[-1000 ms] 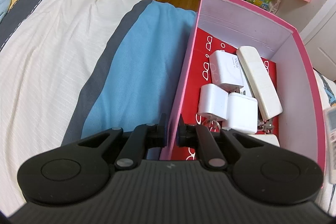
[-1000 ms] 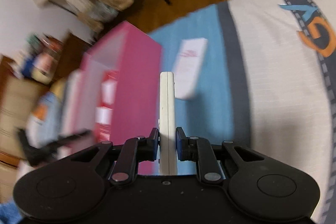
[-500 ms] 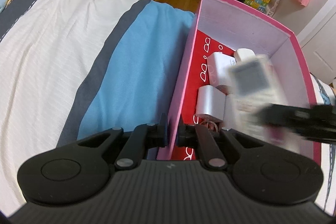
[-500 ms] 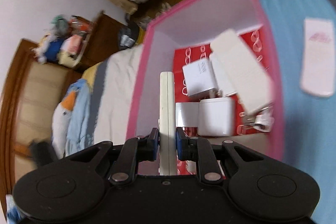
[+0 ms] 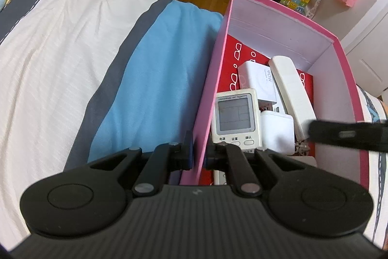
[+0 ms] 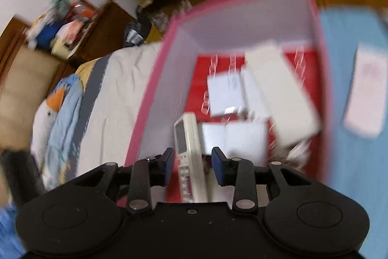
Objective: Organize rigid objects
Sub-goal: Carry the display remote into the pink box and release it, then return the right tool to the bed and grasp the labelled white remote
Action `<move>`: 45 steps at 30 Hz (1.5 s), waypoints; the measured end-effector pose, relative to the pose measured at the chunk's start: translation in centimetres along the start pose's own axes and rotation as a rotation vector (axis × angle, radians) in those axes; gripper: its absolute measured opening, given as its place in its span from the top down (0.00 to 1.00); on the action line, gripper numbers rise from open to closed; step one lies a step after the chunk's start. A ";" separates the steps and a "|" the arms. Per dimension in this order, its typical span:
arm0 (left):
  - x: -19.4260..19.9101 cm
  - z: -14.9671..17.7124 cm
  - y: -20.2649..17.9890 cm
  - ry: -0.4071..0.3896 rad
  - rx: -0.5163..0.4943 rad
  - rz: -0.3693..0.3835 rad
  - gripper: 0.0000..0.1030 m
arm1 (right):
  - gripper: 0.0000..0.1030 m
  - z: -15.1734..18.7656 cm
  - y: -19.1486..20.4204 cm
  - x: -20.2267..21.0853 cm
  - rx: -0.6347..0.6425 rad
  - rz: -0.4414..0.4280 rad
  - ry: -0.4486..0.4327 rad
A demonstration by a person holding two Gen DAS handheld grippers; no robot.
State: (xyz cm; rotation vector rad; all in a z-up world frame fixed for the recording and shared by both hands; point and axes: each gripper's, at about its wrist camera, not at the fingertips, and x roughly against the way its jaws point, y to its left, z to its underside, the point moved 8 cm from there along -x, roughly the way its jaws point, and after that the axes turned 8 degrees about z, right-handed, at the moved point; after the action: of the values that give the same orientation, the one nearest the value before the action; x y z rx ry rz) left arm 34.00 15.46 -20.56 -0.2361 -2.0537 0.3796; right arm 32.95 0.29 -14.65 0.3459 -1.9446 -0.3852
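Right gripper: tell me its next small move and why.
Probably lift the right gripper straight up and out of the pink box. Its jaws stand open, apart from the AC remote, which lies inside beside the white chargers. The left gripper clamps the box wall.

One pink box, three white chargers, three remotes.

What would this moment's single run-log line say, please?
left gripper: shut on pink box wall | right gripper: open | AC remote: in box
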 end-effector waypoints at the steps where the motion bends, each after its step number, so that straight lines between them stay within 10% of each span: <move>1: 0.0 0.0 0.0 0.000 0.000 0.000 0.93 | 0.60 -0.2 -0.3 1.3 0.036 0.009 -0.020; 6: 0.0 0.0 -0.2 -0.002 -0.005 -0.006 0.93 | 0.67 -1.3 -6.0 5.8 0.058 0.091 -0.065; 8: 0.0 0.0 -0.2 -0.004 -0.012 -0.021 0.93 | 0.51 -1.9 -9.8 6.8 -0.075 0.022 -0.078; 12: 0.0 0.0 -0.4 -0.003 -0.007 -0.025 0.93 | 0.52 -2.5 -16.7 7.6 -0.310 -0.037 -0.098; 17: -0.2 0.1 -0.4 -0.004 -0.012 -0.036 0.93 | 0.51 -3.0 -21.3 6.5 -0.363 0.075 -0.100; 25: -0.1 0.0 -0.4 -0.006 -0.014 -0.040 0.93 | 0.48 -3.1 -20.7 0.9 -0.210 0.257 -0.125; 29: -0.1 0.0 -0.4 -0.006 -0.012 -0.035 0.93 | 0.28 -3.4 -20.0 -0.7 -0.142 0.293 -0.198; 35: 0.0 0.0 -0.2 -0.004 -0.010 -0.030 0.93 | 0.32 -3.0 -18.5 -1.2 0.111 0.402 -0.218; 45: 0.0 0.0 -0.1 -0.003 -0.008 -0.027 0.92 | 0.40 -0.8 -19.3 1.8 0.162 0.427 0.069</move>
State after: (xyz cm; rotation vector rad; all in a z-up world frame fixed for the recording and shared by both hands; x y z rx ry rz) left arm 34.01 15.36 -20.51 -0.2129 -2.0597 0.3553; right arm 34.23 -18.07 -20.94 0.0400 -1.9234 0.0618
